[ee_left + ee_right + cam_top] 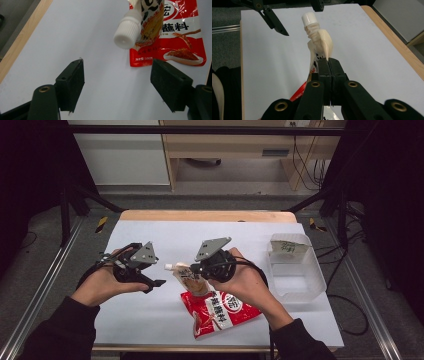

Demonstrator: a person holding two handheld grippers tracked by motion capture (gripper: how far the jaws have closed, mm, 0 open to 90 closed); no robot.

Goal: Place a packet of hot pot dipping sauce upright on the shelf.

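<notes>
Clearly a two-handed cap job. Right gripper (pixel 192 268) is clamped fully shut on the upper part of the spouted sauce pouch (pixel 212 306), pinching the film just below the spout; in the right gripper view the jaws meet with the crumpled cream neck sticking out past them. That grip keeps the neck and the white screw cap (pixel 126 34) raised off the white table sheet (pixel 150 315) and pointed toward the other hand, while the red printed bottom of the pouch rests on the sheet near the front edge, just in front of the right hand (pixel 247 282). Judged purpose: hold the spout steady so the cap can be taken by the other tool without the soft pouch folding.

Left gripper (pixel 159 282) stands partly open with nothing between its pads. In the left gripper view the cap sits ahead of the jaws and a little toward the right-hand one, not yet between them, so no contact. It faces the cap from the left side, near but apart. Likely next: line up on the cap, close, twist.

Clear plastic container (pixel 295 270) with a paper label stuck to its far wall sits well apart on the right side of the sheet, untouched, possibly meant to receive the sauce; that's a guess.
</notes>
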